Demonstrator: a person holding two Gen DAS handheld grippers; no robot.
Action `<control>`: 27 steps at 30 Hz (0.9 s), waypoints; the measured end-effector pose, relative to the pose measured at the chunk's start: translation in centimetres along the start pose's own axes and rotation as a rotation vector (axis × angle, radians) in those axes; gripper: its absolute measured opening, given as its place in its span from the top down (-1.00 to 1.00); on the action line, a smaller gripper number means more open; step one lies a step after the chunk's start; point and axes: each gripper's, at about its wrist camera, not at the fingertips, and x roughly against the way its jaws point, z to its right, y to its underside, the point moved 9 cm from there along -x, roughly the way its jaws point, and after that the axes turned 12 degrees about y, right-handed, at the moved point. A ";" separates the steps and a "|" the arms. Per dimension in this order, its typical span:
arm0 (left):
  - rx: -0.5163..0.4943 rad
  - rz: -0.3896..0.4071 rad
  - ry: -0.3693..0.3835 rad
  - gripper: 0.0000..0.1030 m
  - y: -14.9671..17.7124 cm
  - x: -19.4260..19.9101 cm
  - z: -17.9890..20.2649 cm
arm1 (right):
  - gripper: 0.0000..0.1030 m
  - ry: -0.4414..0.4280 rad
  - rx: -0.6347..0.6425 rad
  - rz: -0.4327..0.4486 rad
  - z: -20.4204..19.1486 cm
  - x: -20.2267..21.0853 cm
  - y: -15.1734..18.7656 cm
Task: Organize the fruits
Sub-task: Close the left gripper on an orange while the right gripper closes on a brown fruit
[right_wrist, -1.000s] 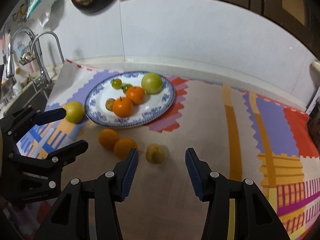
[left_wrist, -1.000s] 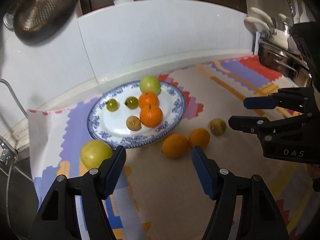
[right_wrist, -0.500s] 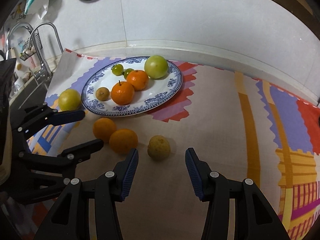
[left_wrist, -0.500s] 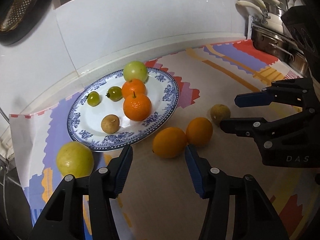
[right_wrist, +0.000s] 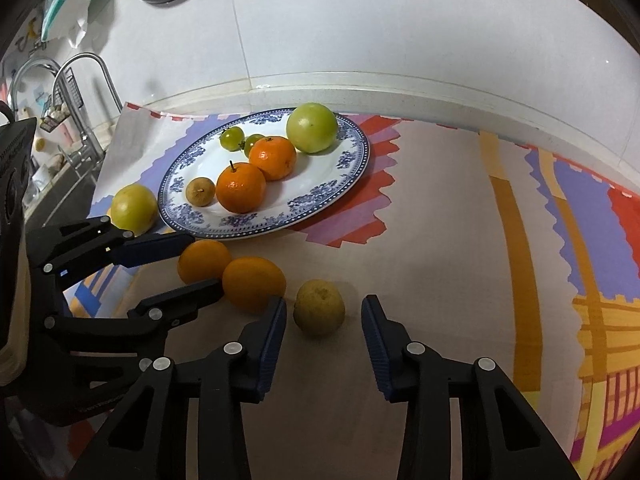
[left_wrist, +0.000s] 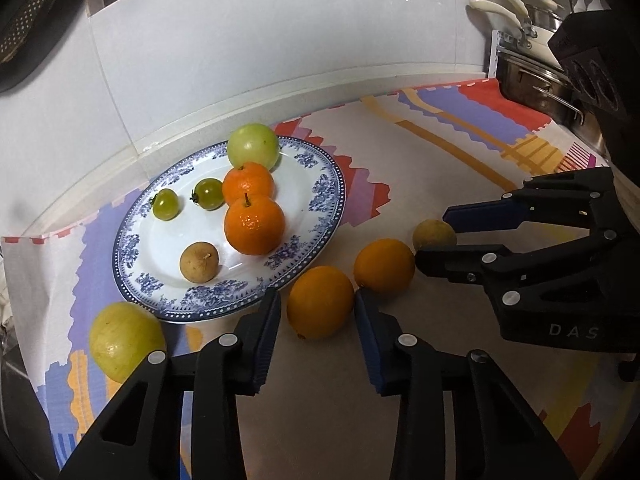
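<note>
White tiles back the counter, where a patterned cloth [left_wrist: 420, 184] carries a blue-rimmed plate [left_wrist: 324, 216] of fruit. My left gripper [left_wrist: 316, 312] has just been narrowing its jaws around the nearer orange [left_wrist: 320, 302]; its pads [left_wrist: 268, 340] flank it, and I think they are not pressing yet, though the edges overlap in my view. A second orange [left_wrist: 384, 266] lies just beside it. My right gripper [right_wrist: 324, 316] has also been narrowing, with the small brown fruit [right_wrist: 319, 307] between its jaws, a clear gap on both sides. A yellow-green fruit [right_wrist: 134, 207] rests off the plate, by its rim.
</note>
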 end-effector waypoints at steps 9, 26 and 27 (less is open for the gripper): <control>0.033 0.006 -0.007 0.34 0.3 0.3 0.0 | 0.46 -0.012 0.000 -0.007 -0.3 -0.1 0.3; 0.113 0.096 -0.038 0.35 0.3 5.3 0.1 | 0.46 -0.005 -0.005 0.058 -0.9 3.9 -0.3; 0.115 0.104 -0.043 0.35 0.3 5.8 0.2 | 0.46 -0.006 -0.006 0.064 -1.0 4.3 -0.3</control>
